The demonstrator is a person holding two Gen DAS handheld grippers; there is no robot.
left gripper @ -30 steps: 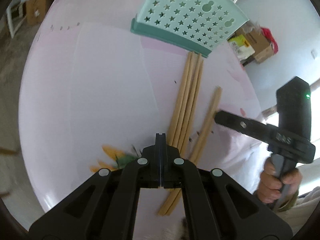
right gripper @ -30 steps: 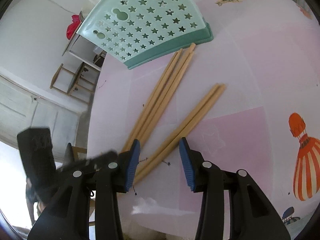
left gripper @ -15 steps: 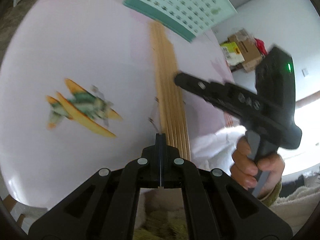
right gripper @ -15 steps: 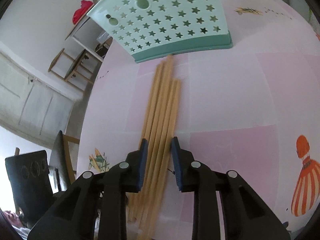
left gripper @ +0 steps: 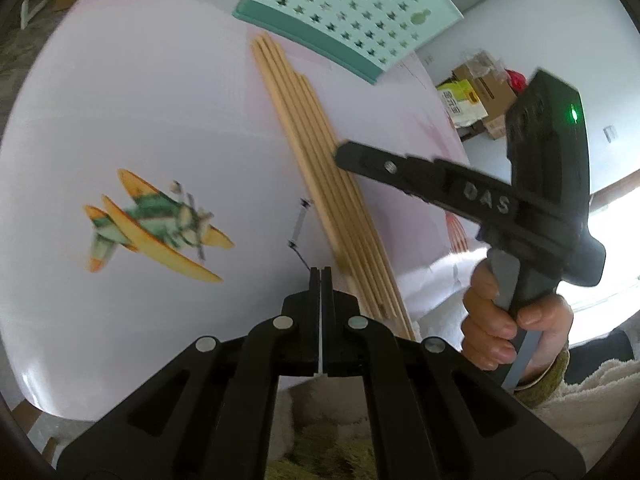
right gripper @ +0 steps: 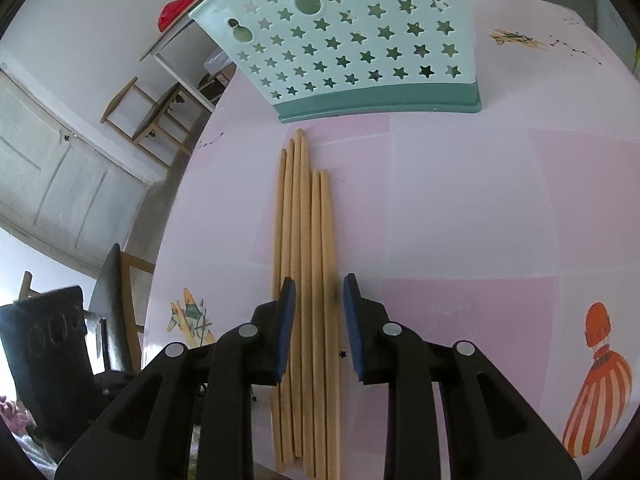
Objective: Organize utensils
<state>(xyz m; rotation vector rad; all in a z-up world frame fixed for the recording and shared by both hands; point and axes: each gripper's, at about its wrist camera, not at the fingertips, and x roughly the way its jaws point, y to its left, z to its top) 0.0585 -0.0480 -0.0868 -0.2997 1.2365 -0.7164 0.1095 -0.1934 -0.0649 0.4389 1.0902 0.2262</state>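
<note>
The chopsticks are gathered in one bundle at frame centre on the bench, not yet in the teal holder above. The right tongs straddle the bundle, seemingly not clamped; the left tongs are together, empty.

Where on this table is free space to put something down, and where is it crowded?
Free: the table right of the chopsticks, and the patch around the airplane print. Crowded: the strip from the holder along the chopsticks, under the right gripper.

I can read only raised letters "DAS" on the right claw, on its black body behind the fingers.
</note>
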